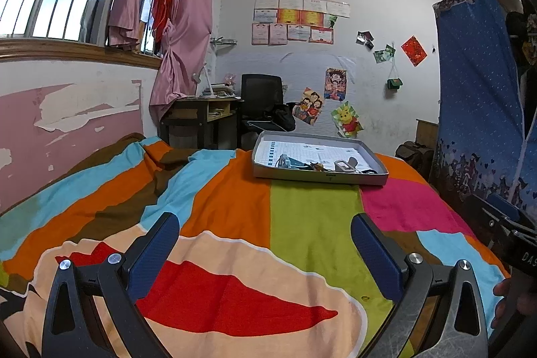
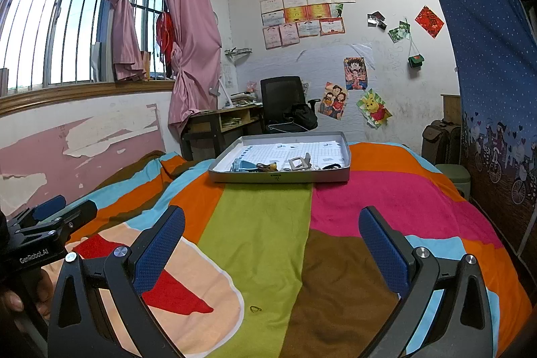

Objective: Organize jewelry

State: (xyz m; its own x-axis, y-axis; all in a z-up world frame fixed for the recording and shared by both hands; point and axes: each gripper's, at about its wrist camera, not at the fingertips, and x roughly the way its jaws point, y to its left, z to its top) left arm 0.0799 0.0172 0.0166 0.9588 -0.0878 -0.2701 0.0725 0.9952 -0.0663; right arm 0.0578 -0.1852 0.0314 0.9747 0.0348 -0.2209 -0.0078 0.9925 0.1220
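I hold both tongs low over the bed's soft patchwork blanket (image 2: 268, 240) of orange, lime, pink and brown panels. It will give and wrinkle under any downward push, so I judge it a poor surface to press against.

Well ahead of me, at the far end of the bed, sits the shallow grey cardboard tray (image 2: 278, 177) lined with white grid paper. It looks light and stiff, and likely to slide on the fabric if nudged.

My left gripper (image 1: 265, 244) is spread wide with nothing between its blue pads. My right gripper (image 2: 272, 237) is likewise spread and empty.

The jewelry pieces (image 2: 285, 166) lie bunched along the tray's near wall: small, mixed, some metallic, too tiny to identify singly. I expect them to be light, slippery and prone to tangling, so I would pinch each at its thickest solid part, not a thin chain.

A tiny dark loop (image 2: 255, 309) lies on the lime panel near my right gripper; it may be a stray piece.
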